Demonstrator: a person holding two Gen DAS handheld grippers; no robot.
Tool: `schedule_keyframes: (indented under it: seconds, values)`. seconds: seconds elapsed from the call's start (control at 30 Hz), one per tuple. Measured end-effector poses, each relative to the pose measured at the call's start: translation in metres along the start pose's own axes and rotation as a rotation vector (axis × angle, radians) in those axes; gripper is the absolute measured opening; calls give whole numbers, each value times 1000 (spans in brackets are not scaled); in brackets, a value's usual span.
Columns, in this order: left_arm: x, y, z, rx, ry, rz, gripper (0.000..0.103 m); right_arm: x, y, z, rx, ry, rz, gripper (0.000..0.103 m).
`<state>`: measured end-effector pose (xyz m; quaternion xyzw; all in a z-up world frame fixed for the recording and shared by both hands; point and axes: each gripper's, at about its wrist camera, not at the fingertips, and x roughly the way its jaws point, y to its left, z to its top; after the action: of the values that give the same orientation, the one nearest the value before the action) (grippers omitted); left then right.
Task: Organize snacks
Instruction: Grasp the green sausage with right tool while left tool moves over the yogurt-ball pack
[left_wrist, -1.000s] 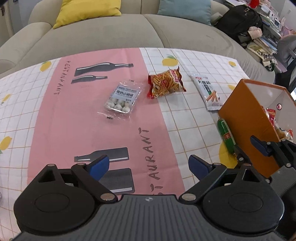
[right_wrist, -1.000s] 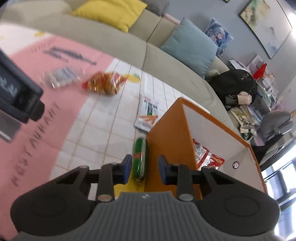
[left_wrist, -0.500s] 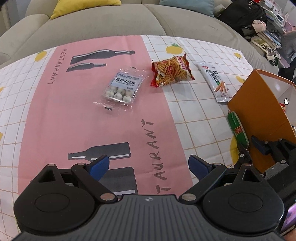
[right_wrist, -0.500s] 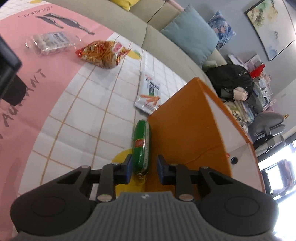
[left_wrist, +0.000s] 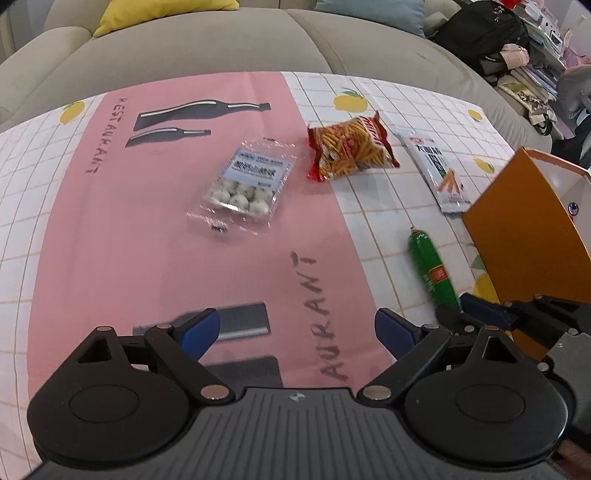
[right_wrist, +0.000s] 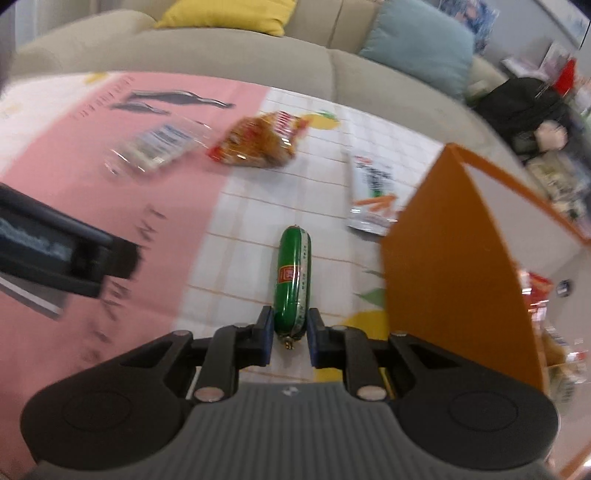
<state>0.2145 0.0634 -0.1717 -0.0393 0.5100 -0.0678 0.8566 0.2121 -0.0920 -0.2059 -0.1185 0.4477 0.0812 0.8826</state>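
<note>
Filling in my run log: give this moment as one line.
right hand-held gripper: shut on sausage | left hand-held gripper: open, idle | box: beside sausage

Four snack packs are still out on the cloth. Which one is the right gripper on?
The green sausage, lying beside the orange box. The right gripper has its near end between the fingers; the clear candy bag, red crisps and white stick pack lie untouched farther off.

Sausage (right_wrist: 292, 277) left of box (right_wrist: 450, 266), on tablecloth (left_wrist: 110, 240).
</note>
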Motion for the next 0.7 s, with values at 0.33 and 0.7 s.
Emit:
schedule_keyframes:
  seconds: [0.33, 0.7]
  values:
    - [18, 18, 33, 81, -63, 46, 103, 23, -3, 28, -30, 2, 138, 34]
    - [47, 28, 65, 159, -99, 50, 103, 43, -3, 43, -59, -48, 187, 44]
